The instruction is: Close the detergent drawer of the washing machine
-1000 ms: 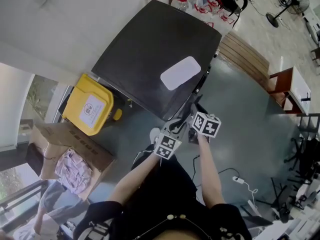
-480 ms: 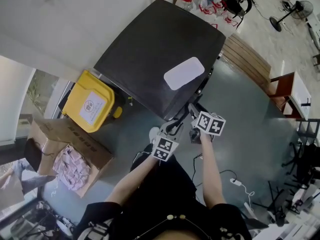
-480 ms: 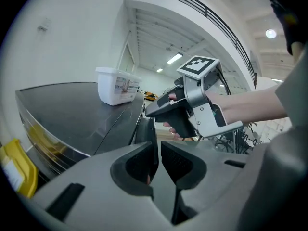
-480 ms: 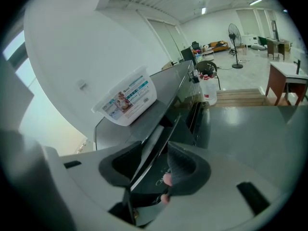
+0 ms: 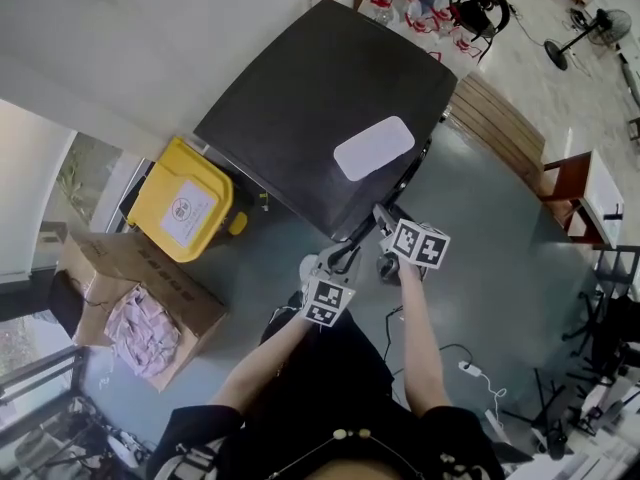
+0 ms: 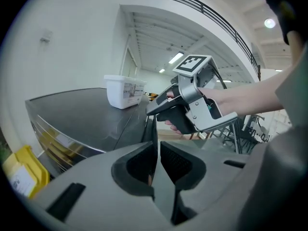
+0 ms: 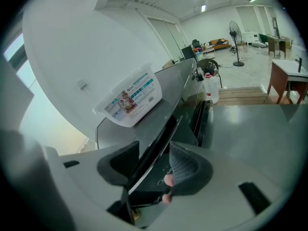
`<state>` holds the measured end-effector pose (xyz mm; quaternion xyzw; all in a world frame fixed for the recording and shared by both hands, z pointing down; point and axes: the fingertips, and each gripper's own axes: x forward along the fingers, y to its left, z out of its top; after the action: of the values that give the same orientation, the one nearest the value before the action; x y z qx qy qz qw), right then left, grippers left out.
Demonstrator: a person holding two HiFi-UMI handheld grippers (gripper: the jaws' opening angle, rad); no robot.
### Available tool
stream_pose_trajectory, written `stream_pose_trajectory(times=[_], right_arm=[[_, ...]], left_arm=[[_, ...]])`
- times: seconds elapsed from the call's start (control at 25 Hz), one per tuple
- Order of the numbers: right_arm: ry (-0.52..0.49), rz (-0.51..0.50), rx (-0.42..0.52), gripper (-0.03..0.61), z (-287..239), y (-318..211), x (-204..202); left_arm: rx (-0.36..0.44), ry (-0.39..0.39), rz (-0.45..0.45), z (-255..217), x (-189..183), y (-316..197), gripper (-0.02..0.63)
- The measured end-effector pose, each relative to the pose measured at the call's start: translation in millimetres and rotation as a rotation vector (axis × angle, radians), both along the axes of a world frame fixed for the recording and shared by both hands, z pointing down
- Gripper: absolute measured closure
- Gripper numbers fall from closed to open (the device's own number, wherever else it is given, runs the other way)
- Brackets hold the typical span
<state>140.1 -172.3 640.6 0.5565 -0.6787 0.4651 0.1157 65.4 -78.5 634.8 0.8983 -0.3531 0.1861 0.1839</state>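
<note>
The dark grey washing machine (image 5: 310, 118) carries a white detergent tub (image 5: 373, 148) on its top. Both grippers sit at its near front corner. My right gripper (image 5: 382, 230) has just been opening. In the right gripper view its jaws (image 7: 154, 165) stand wide, and the thin dark drawer front (image 7: 161, 138) runs between them with no pad pressing on it. My left gripper (image 5: 340, 258) has just been closing. In the left gripper view its jaws (image 6: 157, 150) are nearly together, and a thin dark edge (image 6: 152, 124) of the machine runs into the narrow gap. Contact there is unclear.
A yellow bin (image 5: 180, 213) and an open cardboard box (image 5: 130, 308) stand on the floor left of the machine. A wooden bench (image 5: 495, 118) and a red-brown table (image 5: 580, 183) lie to the right. A cable with a power strip (image 5: 470, 368) lies beside the person.
Both grippers stay at the machine's front corner, shifted only slightly toward it. The figure at the left edge half a second ago is gone.
</note>
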Motion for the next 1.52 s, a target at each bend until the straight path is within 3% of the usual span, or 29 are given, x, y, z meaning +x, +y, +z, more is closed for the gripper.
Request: stream_pose_trajectory(times=[0.44,1.2,1.52], right_arm=[[0.061,-0.003,-0.013,0.391,2,-5,-3],[0.088,-0.048,-0.046,0.408,5,-6,-4],[0.038,-0.077,-0.045,0.414,5,-7,-5]], left_arm=[[0.030,-0.003,-0.121,-13,-34,-8,0.577],[-0.005,0.049,-0.089,-12,-26,-14,0.577],[-0.037,0.092,-0.078,-13,-18,-25,0.577]])
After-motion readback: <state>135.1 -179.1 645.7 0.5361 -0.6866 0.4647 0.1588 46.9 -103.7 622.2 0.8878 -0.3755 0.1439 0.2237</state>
